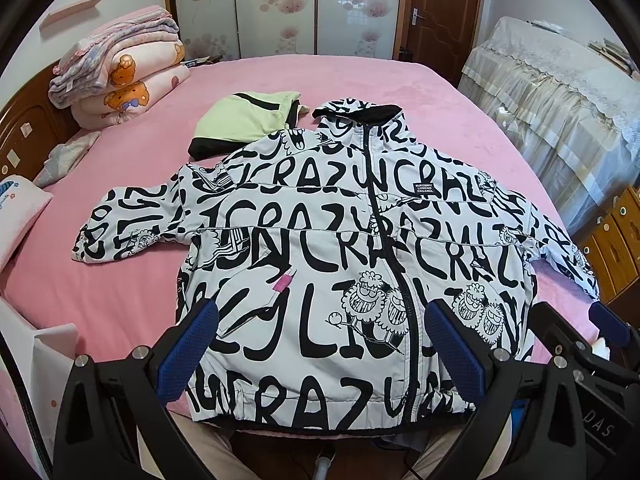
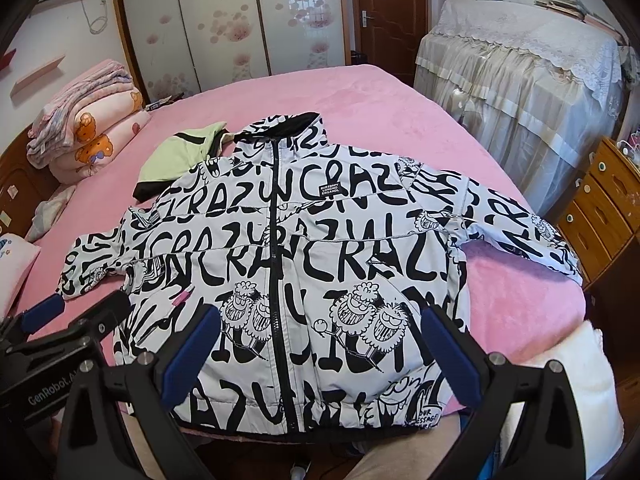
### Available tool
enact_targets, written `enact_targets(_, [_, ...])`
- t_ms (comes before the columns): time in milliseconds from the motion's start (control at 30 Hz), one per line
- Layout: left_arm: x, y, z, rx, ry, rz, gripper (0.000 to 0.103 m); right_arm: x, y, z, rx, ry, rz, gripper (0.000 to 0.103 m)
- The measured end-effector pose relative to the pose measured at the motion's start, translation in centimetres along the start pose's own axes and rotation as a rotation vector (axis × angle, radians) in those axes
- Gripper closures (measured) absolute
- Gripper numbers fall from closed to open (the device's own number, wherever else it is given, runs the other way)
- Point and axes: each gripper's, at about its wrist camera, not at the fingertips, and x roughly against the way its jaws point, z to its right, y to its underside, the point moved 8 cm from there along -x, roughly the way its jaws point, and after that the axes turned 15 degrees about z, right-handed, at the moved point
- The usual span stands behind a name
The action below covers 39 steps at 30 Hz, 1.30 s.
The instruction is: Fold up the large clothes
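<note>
A white jacket with black lettering (image 1: 320,248) lies flat and face up on the pink bed (image 1: 132,292), zipped, both sleeves spread out. It also shows in the right wrist view (image 2: 304,256). My left gripper (image 1: 320,344) is open and empty, hovering above the jacket's lower hem, left of the zip. My right gripper (image 2: 320,344) is open and empty above the hem, right of the zip. The right gripper's body shows at the right edge of the left wrist view (image 1: 580,344), and the left gripper's body shows at the left of the right wrist view (image 2: 72,332).
A folded green and black garment (image 1: 244,120) lies on the bed just beyond the jacket's left shoulder. Stacked quilts (image 1: 120,76) sit at the far left by the headboard. A wooden drawer unit (image 2: 600,216) and a covered piece of furniture (image 2: 520,80) stand on the right.
</note>
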Motion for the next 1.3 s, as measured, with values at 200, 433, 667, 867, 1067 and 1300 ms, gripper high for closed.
enact_targets(200, [-0.1,-0.1,-0.1,0.005,-0.003,-0.003,0.001,0.3,-0.1,0.1,0.0,-0.007,0.01,0.002])
enact_targets(433, [0.9,-0.2,-0.5,0.004,-0.017,-0.002,0.001,0.9,0.1,-0.2,0.023,0.018,0.03,0.002])
enact_targets(667, [0.9,-0.4,-0.7,0.007,-0.024,0.001,0.001,1.1,0.0,-0.3,0.047,0.045,0.053,0.002])
enact_targets(867, [0.5,-0.1,-0.6,-0.004,-0.029,0.001,0.001,0.8,-0.1,0.2,0.042,0.059,0.054,0.002])
enact_targets(1067, [0.3,-0.3,-0.3,-0.027,-0.045,0.023,0.003,0.6,-0.1,0.3,0.043,0.061,0.051,0.002])
enact_targets(1300, [-0.3,-0.1,0.3,-0.04,-0.043,0.014,0.003,-0.3,-0.3,0.4,0.077,0.07,0.038,0.002])
